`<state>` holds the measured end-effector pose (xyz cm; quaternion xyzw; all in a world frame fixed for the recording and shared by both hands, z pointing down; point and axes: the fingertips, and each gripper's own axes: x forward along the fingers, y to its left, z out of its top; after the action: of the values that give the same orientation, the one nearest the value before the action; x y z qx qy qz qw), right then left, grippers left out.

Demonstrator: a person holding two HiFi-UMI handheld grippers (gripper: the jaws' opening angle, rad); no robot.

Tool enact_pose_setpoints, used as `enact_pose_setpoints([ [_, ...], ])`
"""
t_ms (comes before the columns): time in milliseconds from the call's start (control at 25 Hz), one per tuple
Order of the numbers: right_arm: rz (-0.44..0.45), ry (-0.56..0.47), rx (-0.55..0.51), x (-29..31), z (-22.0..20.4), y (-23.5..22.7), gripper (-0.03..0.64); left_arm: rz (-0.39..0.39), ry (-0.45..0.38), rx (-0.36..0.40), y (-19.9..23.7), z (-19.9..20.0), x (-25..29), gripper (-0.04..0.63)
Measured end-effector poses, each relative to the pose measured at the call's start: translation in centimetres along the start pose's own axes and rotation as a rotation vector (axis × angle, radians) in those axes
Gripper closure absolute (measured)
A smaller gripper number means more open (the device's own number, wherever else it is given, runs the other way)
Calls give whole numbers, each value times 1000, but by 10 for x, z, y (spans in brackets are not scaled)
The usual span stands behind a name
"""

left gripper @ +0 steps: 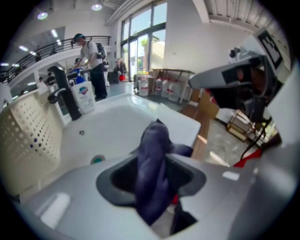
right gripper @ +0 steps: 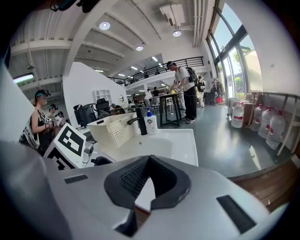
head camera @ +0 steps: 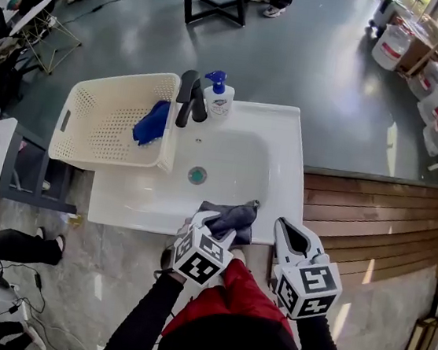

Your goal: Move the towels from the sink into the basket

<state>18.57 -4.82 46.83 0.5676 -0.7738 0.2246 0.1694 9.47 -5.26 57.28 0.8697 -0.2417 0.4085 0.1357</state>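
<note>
Dark slate-blue towel [head camera: 234, 216], crumpled to a peak, lower centre on sink [head camera: 285, 151] rim, between left gripper's [head camera: 211, 226] released jaws, right gripper [head camera: 292, 228] clenched empty.

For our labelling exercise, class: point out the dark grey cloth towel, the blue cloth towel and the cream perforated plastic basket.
dark grey cloth towel [head camera: 234, 215]: head view, its middle fold.
blue cloth towel [head camera: 152, 122]: head view, its centre.
cream perforated plastic basket [head camera: 123, 81]: head view, its far rim.

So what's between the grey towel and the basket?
Just bare sink basin and its drain, seen in the head view.
</note>
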Motion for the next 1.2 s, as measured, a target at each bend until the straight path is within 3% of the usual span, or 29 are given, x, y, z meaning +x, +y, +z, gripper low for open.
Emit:
enact_pose_setpoints([
  [440, 22, 31, 15, 16, -5, -3, 609, 12, 31, 24, 1, 0, 9, 427],
  [680, 27, 37, 16, 15, -4, -6, 609, 42, 33, 90, -8, 2, 8, 482],
  [920, 44, 37, 18, 19, -2, -5, 609, 59, 38, 109, -10, 1, 9, 522],
  [1040, 59, 32, 0, 20, 4, -4, 609, 73, 14, 83, -10, 4, 4, 528],
  [1200, 74, 22, -22, 23, 13, -5, 609, 78, -68, -19, -8, 14, -11, 529],
])
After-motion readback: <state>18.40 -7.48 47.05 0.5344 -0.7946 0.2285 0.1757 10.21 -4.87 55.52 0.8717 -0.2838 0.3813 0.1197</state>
